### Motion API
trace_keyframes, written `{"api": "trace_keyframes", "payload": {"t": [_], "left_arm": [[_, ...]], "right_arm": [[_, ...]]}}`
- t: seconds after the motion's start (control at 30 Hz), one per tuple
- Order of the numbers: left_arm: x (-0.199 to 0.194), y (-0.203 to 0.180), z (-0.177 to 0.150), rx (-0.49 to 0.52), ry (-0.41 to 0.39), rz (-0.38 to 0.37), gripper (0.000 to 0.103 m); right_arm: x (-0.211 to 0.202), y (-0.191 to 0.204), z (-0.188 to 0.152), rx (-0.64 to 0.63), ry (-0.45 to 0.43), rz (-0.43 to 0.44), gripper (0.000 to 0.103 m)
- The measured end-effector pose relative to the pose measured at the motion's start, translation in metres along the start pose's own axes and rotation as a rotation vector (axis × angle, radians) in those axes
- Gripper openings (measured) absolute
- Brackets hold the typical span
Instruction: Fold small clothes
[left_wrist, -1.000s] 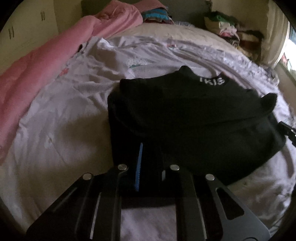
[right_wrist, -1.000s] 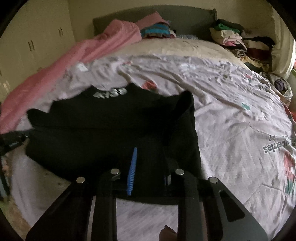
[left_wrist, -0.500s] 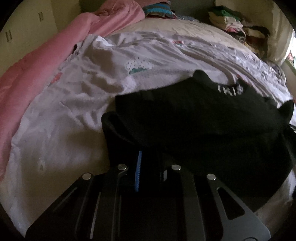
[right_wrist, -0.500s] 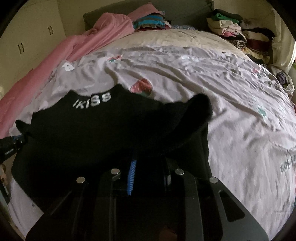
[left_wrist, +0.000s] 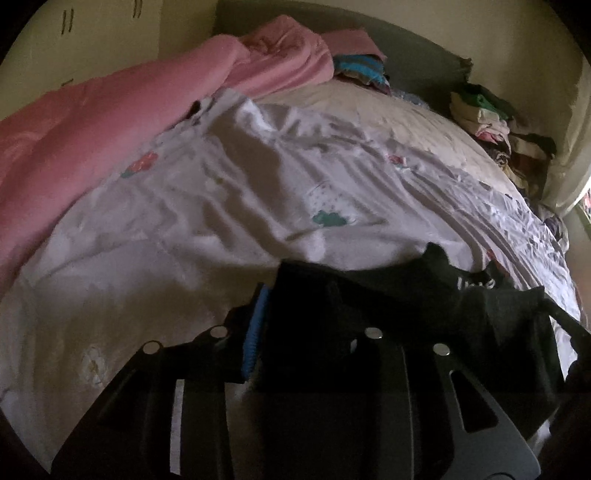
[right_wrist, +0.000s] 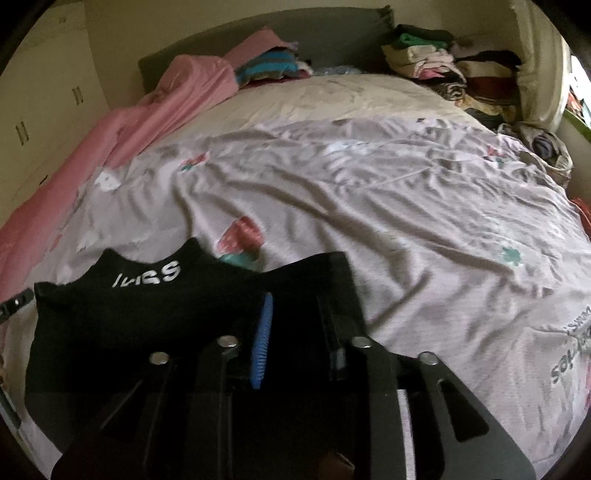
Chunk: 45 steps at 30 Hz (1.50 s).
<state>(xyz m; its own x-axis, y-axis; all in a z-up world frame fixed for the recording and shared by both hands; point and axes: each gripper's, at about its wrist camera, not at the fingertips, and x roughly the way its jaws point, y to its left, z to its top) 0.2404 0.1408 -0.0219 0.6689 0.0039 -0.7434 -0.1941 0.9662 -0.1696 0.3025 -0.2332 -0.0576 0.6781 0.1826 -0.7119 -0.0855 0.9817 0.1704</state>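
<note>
A small black garment (right_wrist: 155, 317) with white lettering at its neck lies on the pale printed bedsheet (right_wrist: 406, 221); it also shows in the left wrist view (left_wrist: 406, 317). My left gripper (left_wrist: 306, 321) is shut on the garment's left edge, the cloth bunched between its jaws. My right gripper (right_wrist: 295, 328) is shut on the garment's right edge, a folded flap lying over the jaws. Both hold the lower part lifted and carried up toward the neck. The fingertips are hidden in dark cloth.
A pink duvet (left_wrist: 92, 140) runs along the left side of the bed. Piles of folded clothes (right_wrist: 443, 70) sit at the headboard's right, striped clothes (right_wrist: 269, 66) near the middle. Cupboards (right_wrist: 44, 110) stand at the left. The sheet (left_wrist: 221, 206) is wrinkled.
Both grippers have moved forward up the bed with the garment's lower edge, folding it over toward the neck. The visible black area has shrunk and the lettering is now closer.
</note>
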Motion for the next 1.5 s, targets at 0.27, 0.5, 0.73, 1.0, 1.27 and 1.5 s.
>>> {"api": "trace_keyframes", "payload": {"t": [0.27, 0.5, 0.73, 1.0, 1.27, 1.5], "left_arm": [[0.024, 0.004, -0.013, -0.004, 0.072, -0.068, 0.022], [0.002, 0.000, -0.010, 0.047, -0.009, -0.032, 0.003], [0.016, 0.006, -0.019, 0.057, 0.022, -0.018, 0.004], [-0.019, 0.008, -0.026, 0.034, -0.014, -0.069, 0.028], [-0.047, -0.001, -0.058, 0.038, 0.034, -0.138, 0.049], [-0.047, -0.003, -0.089, 0.043, 0.102, -0.064, 0.053]], "right_arm": [[0.012, -0.017, -0.012, 0.039, 0.059, 0.005, 0.020], [-0.023, -0.028, -0.019, 0.086, -0.054, 0.003, 0.006], [-0.011, -0.031, -0.029, 0.098, -0.015, -0.034, 0.007], [-0.036, -0.035, -0.051, 0.146, 0.009, 0.028, 0.035], [-0.070, -0.037, -0.088, 0.136, 0.047, 0.078, 0.041], [-0.084, -0.040, -0.107, 0.132, 0.068, 0.074, 0.033]]}}
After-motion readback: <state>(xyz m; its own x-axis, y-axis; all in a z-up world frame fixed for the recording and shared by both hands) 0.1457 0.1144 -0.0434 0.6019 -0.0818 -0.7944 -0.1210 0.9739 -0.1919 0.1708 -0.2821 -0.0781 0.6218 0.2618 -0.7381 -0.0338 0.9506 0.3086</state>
